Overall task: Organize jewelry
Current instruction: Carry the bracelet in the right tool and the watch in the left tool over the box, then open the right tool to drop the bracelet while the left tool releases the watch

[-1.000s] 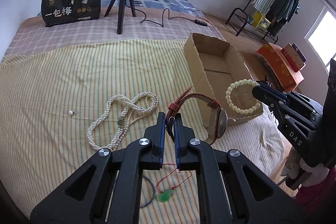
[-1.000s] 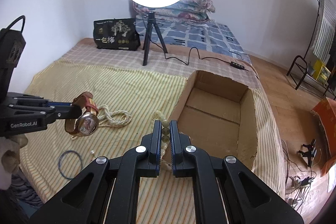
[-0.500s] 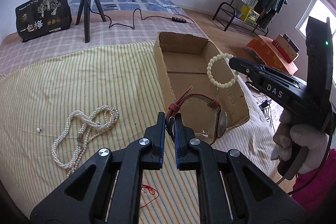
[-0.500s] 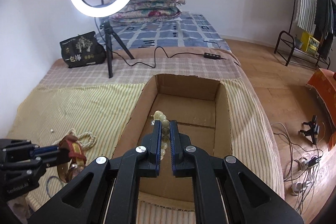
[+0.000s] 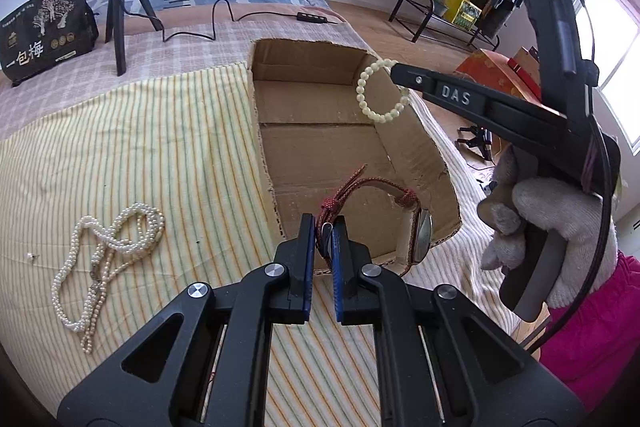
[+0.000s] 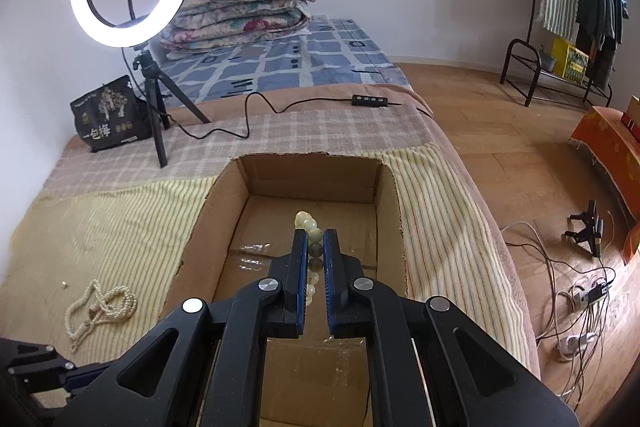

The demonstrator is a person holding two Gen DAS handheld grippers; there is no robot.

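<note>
Left wrist view: left gripper [image 5: 323,227] clamped on the red woven strap of a wristwatch [image 5: 420,237], which hangs over the near end of the open cardboard box [image 5: 320,147]. Right gripper [image 6: 316,243] pinches a pale bead bracelet [image 5: 382,91], held above the box interior. A pearl necklace [image 5: 104,251] lies on the striped cloth [image 5: 140,147] left of the box
</note>
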